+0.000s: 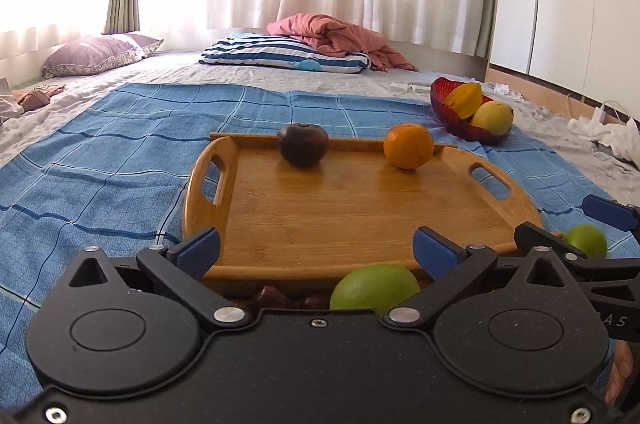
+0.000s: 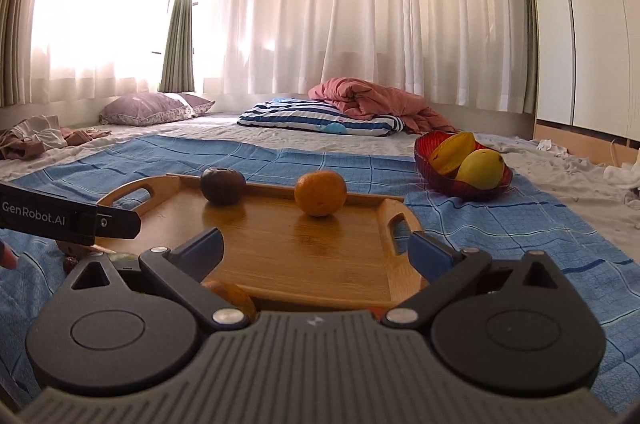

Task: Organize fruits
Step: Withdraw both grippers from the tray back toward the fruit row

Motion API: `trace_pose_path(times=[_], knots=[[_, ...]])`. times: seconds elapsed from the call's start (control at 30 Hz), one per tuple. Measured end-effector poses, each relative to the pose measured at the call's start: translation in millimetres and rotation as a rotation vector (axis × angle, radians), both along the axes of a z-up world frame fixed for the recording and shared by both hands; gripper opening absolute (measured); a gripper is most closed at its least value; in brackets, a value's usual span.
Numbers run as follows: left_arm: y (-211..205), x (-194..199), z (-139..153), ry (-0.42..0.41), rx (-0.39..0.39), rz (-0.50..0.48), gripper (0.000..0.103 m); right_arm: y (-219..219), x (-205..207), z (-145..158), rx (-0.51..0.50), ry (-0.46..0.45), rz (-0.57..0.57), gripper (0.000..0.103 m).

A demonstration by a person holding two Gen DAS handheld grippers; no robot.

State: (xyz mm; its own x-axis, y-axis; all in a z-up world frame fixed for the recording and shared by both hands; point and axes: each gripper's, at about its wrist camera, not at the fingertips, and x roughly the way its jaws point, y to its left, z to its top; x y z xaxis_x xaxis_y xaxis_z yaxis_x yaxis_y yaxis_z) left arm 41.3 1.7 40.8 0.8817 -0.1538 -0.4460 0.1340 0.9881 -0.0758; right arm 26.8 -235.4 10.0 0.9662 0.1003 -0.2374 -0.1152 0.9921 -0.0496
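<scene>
A wooden tray (image 1: pixel 340 216) lies on a blue checked cloth (image 1: pixel 100 160). At its far edge sit a dark purple fruit (image 1: pixel 303 145) and an orange (image 1: pixel 408 145). A green fruit (image 1: pixel 372 286) and small dark red fruits (image 1: pixel 272 298) lie before the tray's near rim, under my left gripper (image 1: pixel 316 248), which is open and empty. Another green fruit (image 1: pixel 586 240) lies to the right, by the fingers (image 1: pixel 612 212) of the right gripper. In the right wrist view my right gripper (image 2: pixel 318 250) hangs open and empty over the tray (image 2: pixel 272 224); a brownish fruit (image 2: pixel 234 294) shows just beneath it.
A red glass bowl (image 1: pixel 444 104) at the far right of the cloth holds a starfruit (image 1: pixel 466 100) and a yellow mango (image 1: pixel 492 118). Pillows (image 1: pixel 280 54), a pink blanket (image 1: pixel 340 34) and loose clothes (image 1: pixel 608 132) lie on the bed beyond. Curtains hang behind.
</scene>
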Motion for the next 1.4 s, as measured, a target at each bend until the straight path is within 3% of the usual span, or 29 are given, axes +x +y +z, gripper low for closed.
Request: trace_pose_path(times=[0.3,0.5,0.73,1.03,1.1,1.4], knots=[[-11.2,-26.9,-11.0,-0.014,0.037,-0.009,0.103,9.3,-23.5,-20.0,-0.097,-0.018,-0.093,0.103],[-21.7,-36.0,-15.5,-0.015,0.065,-0.019,0.103,9.2,-31.1,-27.3,-0.100,-0.018,-0.150,0.103],[-24.2,-36.8,-20.4,0.008,0.039,-0.032,0.100,9.5,-40.8,-35.5,-0.095,0.002,-0.151,0.101],[-28.2,-34.0,-22.7,0.042,0.045,-0.061,0.079,-3.9,-39.1,-38.6,0.016,0.055,-0.158,0.097],[-29.0,-31.6,-24.0,0.062,0.053,-0.065,0.068,-5.3,-38.0,-39.1,0.028,0.063,-0.161,0.097],[-32.7,-27.0,-27.3,0.090,0.055,-0.065,0.063,-8.1,-25.7,-39.0,0.064,0.118,-0.174,0.094]])
